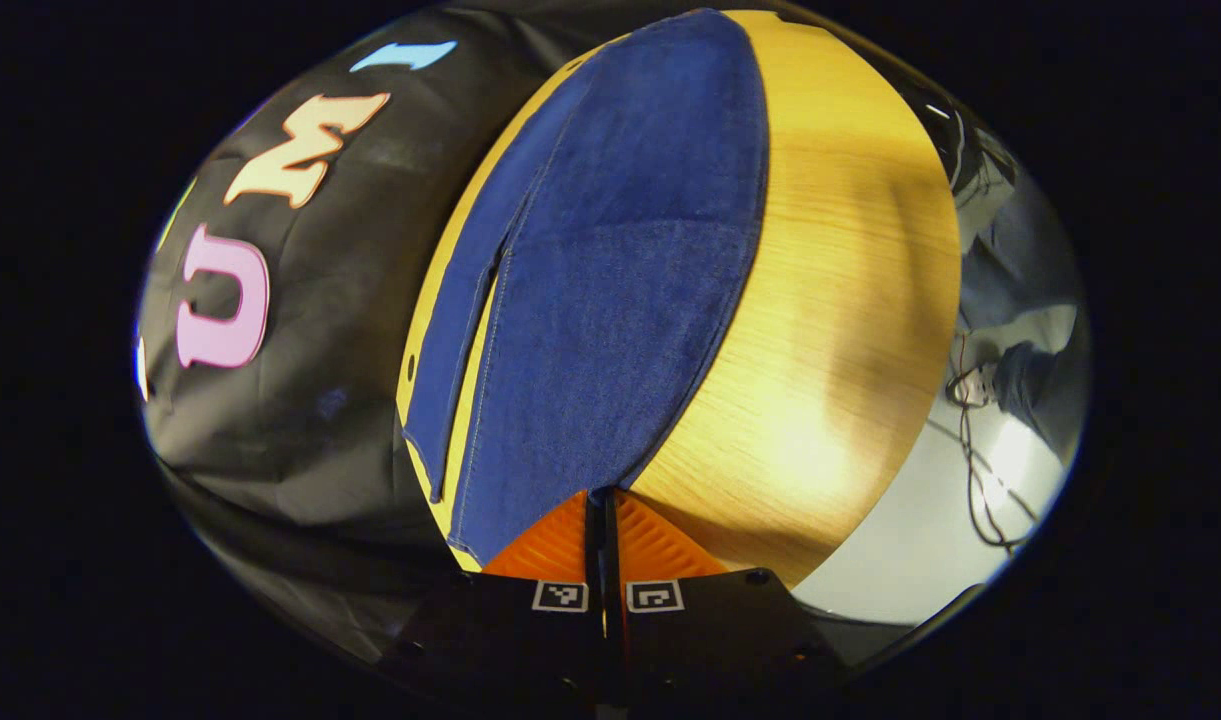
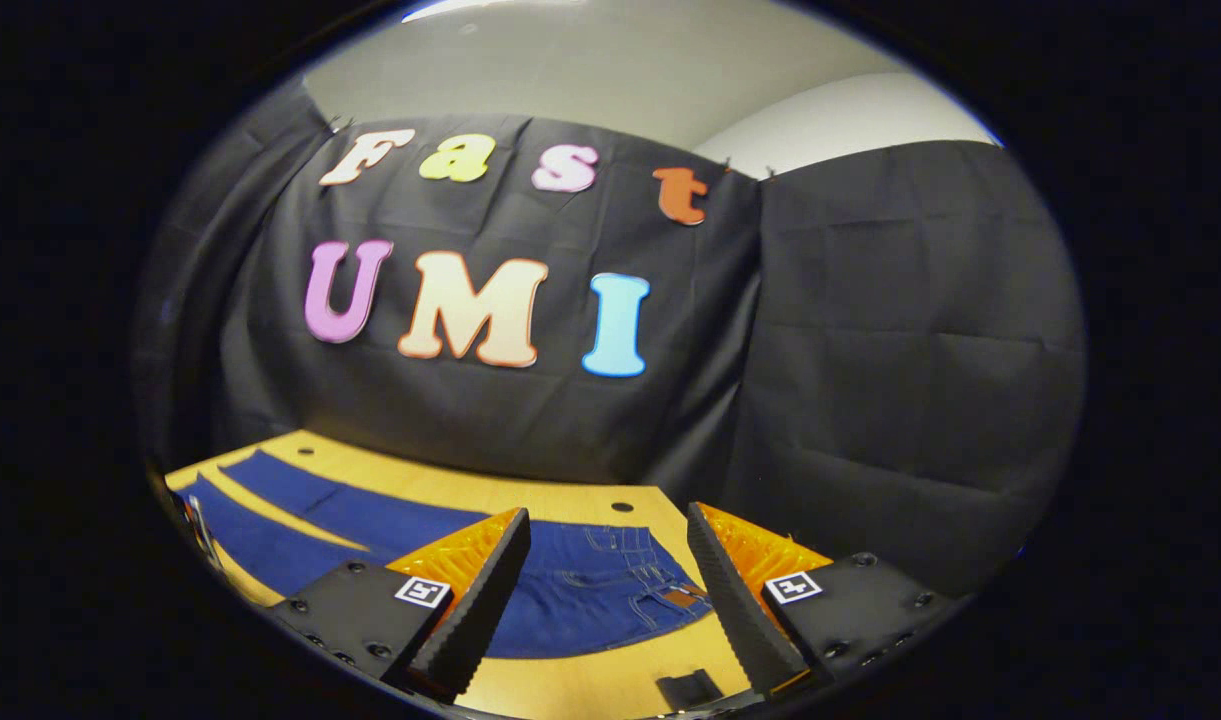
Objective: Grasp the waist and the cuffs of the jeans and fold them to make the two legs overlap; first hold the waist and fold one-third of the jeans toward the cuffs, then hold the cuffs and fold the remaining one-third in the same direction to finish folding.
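Blue jeans (image 1: pixel 610 280) lie flat on the wooden table (image 1: pixel 850 300), the two legs side by side with a narrow gap between them. In the left gripper view the legs stretch away from me, and my left gripper (image 1: pixel 602 500) is shut on the near corner of one cuff. In the right gripper view the waist (image 2: pixel 620 585), with its belt loops and leather patch, lies just below and between the fingers. My right gripper (image 2: pixel 608 515) hovers open above the waist, touching nothing.
The booth's black cloth wall (image 2: pixel 870 350) stands close behind the table's far edge. A small dark object (image 2: pixel 690 690) lies on the table near the waist. Past the table's edge there is pale floor with cables (image 1: pixel 975 470) and a person's legs (image 1: pixel 1030 370).
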`<control>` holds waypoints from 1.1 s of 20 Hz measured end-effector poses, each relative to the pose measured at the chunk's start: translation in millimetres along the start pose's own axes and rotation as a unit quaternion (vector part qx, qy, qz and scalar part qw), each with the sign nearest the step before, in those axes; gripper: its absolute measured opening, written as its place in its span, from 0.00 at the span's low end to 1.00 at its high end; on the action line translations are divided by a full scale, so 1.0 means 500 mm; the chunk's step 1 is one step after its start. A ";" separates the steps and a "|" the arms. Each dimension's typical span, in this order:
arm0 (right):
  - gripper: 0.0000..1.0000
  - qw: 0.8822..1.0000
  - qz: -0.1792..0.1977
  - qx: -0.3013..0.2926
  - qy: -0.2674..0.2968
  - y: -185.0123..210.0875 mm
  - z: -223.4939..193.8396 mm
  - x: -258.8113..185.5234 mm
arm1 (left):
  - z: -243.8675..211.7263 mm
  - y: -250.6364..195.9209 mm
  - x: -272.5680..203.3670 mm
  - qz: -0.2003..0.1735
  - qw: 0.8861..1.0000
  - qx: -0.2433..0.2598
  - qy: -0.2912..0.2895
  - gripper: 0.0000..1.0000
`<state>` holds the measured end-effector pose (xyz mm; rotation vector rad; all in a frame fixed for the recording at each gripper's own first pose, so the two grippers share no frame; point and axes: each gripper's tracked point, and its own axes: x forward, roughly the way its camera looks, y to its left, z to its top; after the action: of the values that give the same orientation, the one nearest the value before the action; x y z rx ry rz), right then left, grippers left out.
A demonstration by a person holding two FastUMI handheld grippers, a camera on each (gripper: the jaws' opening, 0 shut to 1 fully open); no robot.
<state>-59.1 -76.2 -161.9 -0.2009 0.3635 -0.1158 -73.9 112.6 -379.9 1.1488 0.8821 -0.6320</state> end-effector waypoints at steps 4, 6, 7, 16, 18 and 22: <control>0.99 0.987 0.054 -0.132 0.074 -0.017 -0.151 0.058 | 0.005 0.001 0.000 -0.004 1.000 -0.004 0.010 0.00; 0.99 0.970 0.090 -0.194 0.116 -0.017 -0.242 0.069 | 0.003 0.003 -0.002 -0.001 1.000 -0.003 0.015 0.00; 0.98 0.960 0.104 -0.225 0.128 -0.016 -0.278 0.082 | 0.004 0.003 0.001 -0.001 1.000 -0.003 0.017 0.00; 0.99 0.866 0.224 -0.408 0.182 0.032 -0.485 0.140 | 0.003 0.002 -0.002 -0.002 0.999 -0.026 0.042 0.00; 0.99 0.850 0.240 -0.426 0.197 0.041 -0.515 0.154 | 0.004 0.004 -0.003 0.002 0.999 -0.031 0.039 0.00; 0.93 0.836 0.244 -0.448 0.200 0.057 -0.524 0.200 | 0.003 0.004 0.000 0.002 0.998 -0.038 0.043 0.00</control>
<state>-59.4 -108.6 -442.0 -1.0169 0.8658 0.5495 -71.8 111.5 -378.6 1.1158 0.9699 -0.5444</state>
